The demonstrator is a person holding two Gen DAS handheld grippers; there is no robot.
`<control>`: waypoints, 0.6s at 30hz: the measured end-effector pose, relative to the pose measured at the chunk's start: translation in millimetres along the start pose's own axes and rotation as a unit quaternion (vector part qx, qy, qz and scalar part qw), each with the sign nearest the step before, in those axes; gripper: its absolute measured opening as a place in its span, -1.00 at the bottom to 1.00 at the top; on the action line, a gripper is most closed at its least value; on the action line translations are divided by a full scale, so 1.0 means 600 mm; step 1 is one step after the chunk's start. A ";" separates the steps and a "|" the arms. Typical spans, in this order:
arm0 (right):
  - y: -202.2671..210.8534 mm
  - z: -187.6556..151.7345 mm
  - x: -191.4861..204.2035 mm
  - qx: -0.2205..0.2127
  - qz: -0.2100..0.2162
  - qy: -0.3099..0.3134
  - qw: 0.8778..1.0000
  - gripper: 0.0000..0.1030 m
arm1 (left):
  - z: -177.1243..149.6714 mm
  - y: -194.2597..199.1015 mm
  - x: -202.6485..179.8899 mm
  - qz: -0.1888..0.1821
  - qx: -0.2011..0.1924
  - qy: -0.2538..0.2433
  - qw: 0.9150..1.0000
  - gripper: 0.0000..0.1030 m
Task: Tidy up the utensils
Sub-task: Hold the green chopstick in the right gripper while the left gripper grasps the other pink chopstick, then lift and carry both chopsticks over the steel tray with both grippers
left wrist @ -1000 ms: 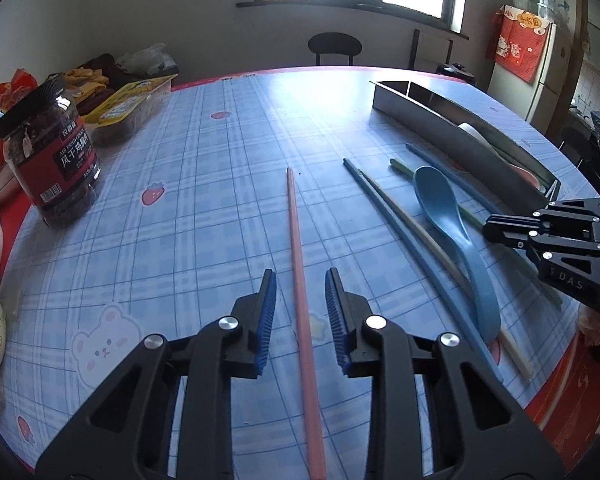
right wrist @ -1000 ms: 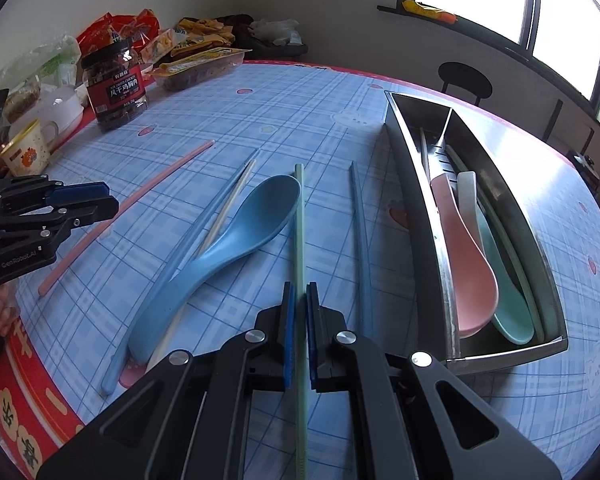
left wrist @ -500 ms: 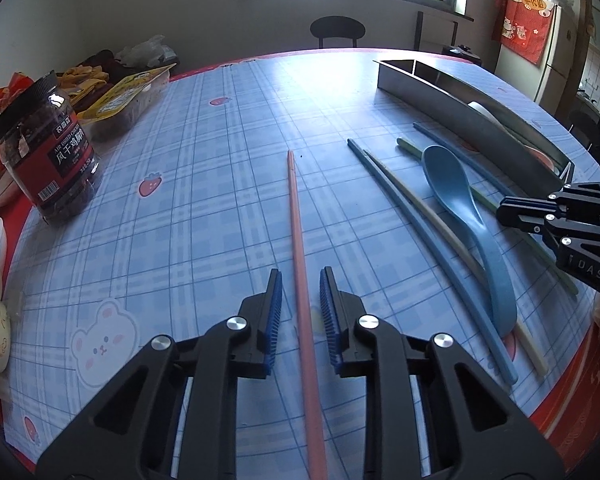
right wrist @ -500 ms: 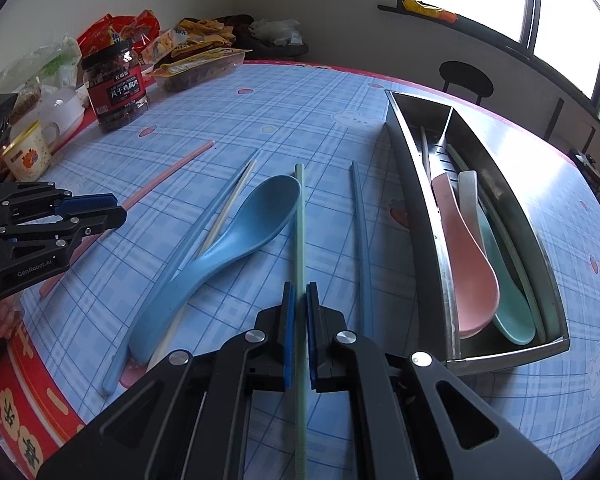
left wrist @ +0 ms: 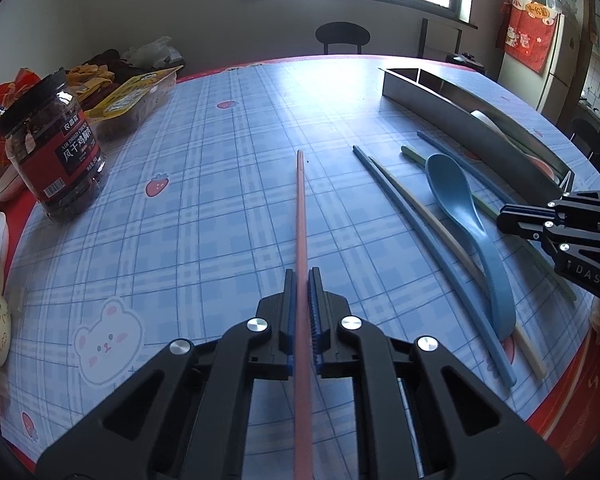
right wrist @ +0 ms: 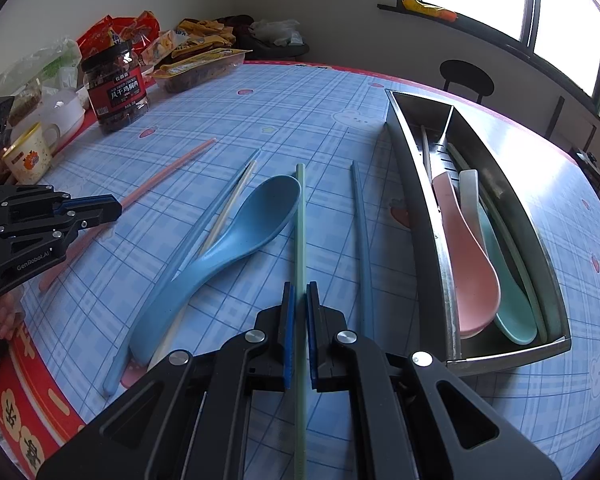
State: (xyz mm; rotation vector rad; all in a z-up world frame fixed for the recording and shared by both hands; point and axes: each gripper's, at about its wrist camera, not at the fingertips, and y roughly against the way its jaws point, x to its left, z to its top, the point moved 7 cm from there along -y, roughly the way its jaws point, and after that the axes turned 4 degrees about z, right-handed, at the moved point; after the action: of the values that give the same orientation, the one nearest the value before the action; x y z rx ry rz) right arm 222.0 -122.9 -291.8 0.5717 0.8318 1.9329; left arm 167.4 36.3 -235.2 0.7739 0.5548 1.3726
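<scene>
Far left on the tabletop (left wrist: 220, 208) there's a snack jar (left wrist: 52, 148) with a mug (right wrist: 30, 154) near it. Then the left gripper (left wrist: 300, 276): its fingers (left wrist: 288, 312) are clamped tight on the pink chopstick (left wrist: 301, 208), which runs straight away from the camera with its far tip on the checked cloth. Right of that lie a blue chopstick (left wrist: 420, 240) and a cream chopstick (left wrist: 440, 236) side by side, with the blue spoon (right wrist: 228, 240) resting across them. Next, the right gripper (right wrist: 298, 292) is pinched shut on the green chopstick (right wrist: 300, 220), just beside the spoon's bowl. Another blue chopstick (right wrist: 362, 232) sits right of it. Far right is the steel tray (right wrist: 548, 280), holding a pink spoon (right wrist: 468, 264), a white spoon (right wrist: 470, 188) and a teal spoon (right wrist: 512, 304).
</scene>
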 end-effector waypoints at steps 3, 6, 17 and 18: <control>0.000 0.000 0.001 0.000 -0.003 0.003 1.000 -0.87 | 0.001 0.005 0.005 -0.002 -0.006 0.007 1.000 -0.80; -0.001 0.000 0.003 0.001 -0.009 0.008 1.000 -0.87 | 0.002 0.011 0.008 -0.002 -0.014 0.011 1.000 -0.80; 0.026 0.006 -0.008 -0.044 -0.024 -0.002 0.999 -0.88 | 0.006 0.025 0.023 -0.005 -0.034 0.033 0.999 -0.80; 0.031 0.007 -0.010 -0.051 -0.025 -0.004 0.998 -0.88 | 0.006 0.026 0.024 -0.006 -0.036 0.034 0.999 -0.80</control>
State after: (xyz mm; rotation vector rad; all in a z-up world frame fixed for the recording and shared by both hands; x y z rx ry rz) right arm 216.9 -133.0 -275.5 0.4932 0.7321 1.9140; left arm 161.6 50.4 -219.6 0.6664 0.5584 1.4054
